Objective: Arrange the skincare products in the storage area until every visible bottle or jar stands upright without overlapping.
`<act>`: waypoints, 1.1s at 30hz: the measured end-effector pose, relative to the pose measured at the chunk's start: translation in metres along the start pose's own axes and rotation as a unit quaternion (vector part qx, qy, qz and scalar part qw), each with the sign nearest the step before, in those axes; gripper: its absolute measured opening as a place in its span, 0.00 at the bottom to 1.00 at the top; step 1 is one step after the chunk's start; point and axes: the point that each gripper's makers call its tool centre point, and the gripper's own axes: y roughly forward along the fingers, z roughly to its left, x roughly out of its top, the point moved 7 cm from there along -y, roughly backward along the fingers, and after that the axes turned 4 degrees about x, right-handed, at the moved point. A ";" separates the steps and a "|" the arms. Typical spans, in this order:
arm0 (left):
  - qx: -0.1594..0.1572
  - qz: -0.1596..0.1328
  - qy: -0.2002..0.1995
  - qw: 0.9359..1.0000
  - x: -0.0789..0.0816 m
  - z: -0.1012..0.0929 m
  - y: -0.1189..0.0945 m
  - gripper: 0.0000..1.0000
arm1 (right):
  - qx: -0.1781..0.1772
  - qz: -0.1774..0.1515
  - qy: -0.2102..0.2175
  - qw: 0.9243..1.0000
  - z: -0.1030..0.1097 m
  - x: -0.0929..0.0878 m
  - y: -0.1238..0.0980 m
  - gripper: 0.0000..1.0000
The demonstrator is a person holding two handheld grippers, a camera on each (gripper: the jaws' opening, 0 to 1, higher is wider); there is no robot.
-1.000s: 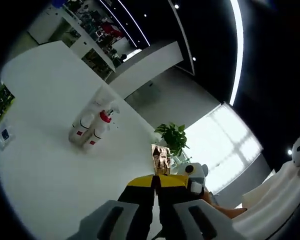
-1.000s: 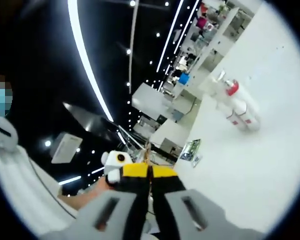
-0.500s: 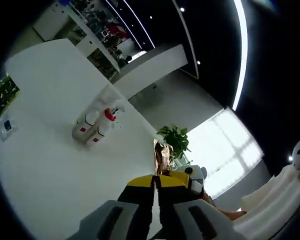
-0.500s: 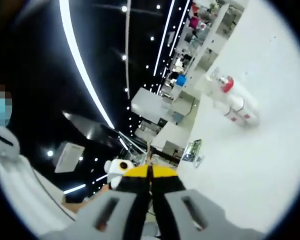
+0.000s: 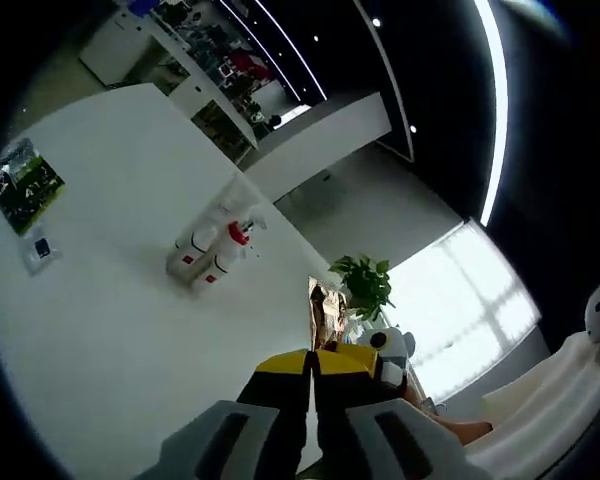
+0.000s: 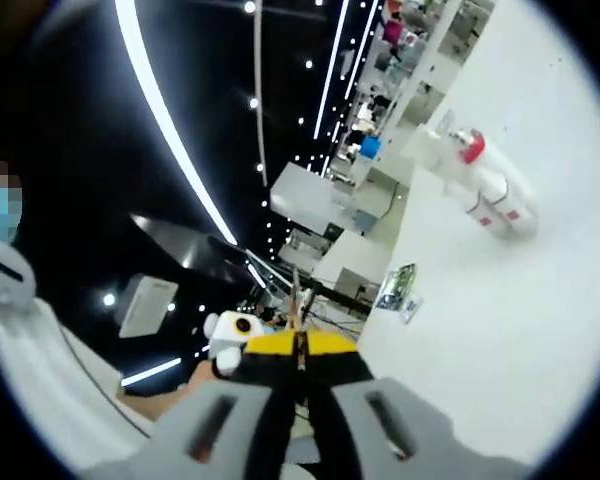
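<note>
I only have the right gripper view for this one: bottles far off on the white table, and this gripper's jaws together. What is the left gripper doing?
Observer: In the left gripper view the left gripper is shut with nothing between its jaws, and it is well short of the bottles.
Reviewer: Anything past the table that my view misses?
Observer: Yes. A potted plant with green leaves stands beyond the table edge, in front of a bright window.
</note>
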 end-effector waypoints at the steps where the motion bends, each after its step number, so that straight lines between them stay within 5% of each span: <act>1: 0.002 0.001 -0.003 1.000 0.001 0.001 -0.002 0.00 | 0.001 0.000 0.000 1.000 0.001 0.000 0.002 0.03; 4: 0.006 0.007 -0.006 1.000 0.002 0.004 -0.005 0.00 | -0.006 -0.004 -0.002 1.000 0.000 0.000 0.006 0.11; 33: 0.024 -0.021 -0.059 0.998 0.065 0.083 -0.012 0.00 | -0.116 0.005 -0.010 0.993 -0.002 0.004 0.004 0.21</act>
